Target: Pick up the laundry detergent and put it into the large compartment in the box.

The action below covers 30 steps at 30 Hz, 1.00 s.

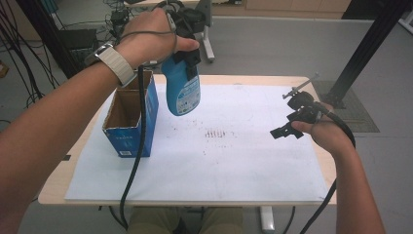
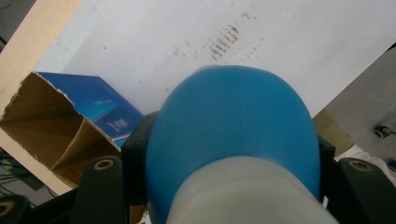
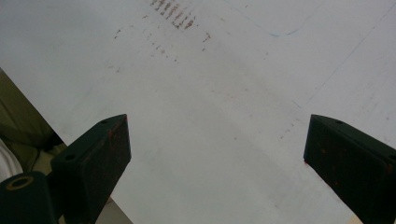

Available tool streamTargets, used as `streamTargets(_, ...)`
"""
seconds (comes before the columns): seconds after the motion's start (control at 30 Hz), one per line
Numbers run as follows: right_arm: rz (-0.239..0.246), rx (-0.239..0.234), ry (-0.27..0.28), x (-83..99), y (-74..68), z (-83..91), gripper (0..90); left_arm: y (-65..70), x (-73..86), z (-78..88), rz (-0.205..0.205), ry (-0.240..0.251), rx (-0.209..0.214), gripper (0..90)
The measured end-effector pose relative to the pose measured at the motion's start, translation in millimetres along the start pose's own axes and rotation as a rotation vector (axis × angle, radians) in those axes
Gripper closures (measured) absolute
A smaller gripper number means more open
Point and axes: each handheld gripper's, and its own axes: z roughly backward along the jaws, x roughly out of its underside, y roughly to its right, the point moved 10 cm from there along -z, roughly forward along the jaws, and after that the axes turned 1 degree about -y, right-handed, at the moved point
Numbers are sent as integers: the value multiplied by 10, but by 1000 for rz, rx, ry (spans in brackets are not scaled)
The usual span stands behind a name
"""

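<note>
A blue plastic bottle point(image 1: 182, 90) with a white label hangs bottom-down in the air, above the table and just right of an open blue cardboard box point(image 1: 130, 117). My left gripper point(image 1: 187, 56) is shut on the bottle's upper part, with the hand raised high. In the left gripper view the blue bottle point(image 2: 233, 126) bulges between the two black jaws, and the box point(image 2: 60, 126) lies below to the left with its brown inside showing. My right gripper point(image 1: 287, 129) rests low over the right side of the white paper, and its jaws stand wide open around nothing point(image 3: 215, 154).
A white paper sheet point(image 1: 229, 161) covers most of the wooden table point(image 1: 53, 187); faint brown smudges point(image 1: 214, 134) mark its middle. Black cables trail from both grippers. A black frame post point(image 1: 363, 48) stands at the far right, and cables and equipment lie on the floor at far left.
</note>
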Motion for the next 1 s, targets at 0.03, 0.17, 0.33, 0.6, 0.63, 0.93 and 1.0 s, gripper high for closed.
streamTargets(0.03,2,-2,5,-5,0,-2,72,1,5,11,4,2,0,389)
streamTargets(0.17,7,-3,5,-3,5,-22,72,-4,33,69,28,4,5,389)
streamTargets(0.33,7,-9,9,-6,3,-31,72,-75,65,147,75,-5,39,389)
streamTargets(0.6,6,-11,16,8,11,-20,72,-173,133,320,162,2,31,388)
streamTargets(0.63,4,-10,18,8,11,-19,72,-187,145,343,180,10,29,389)
streamTargets(0.93,6,-20,30,5,11,-45,72,-310,209,460,238,14,41,389)
streamTargets(1.0,6,-19,32,3,15,-41,72,-335,224,475,251,8,40,388)
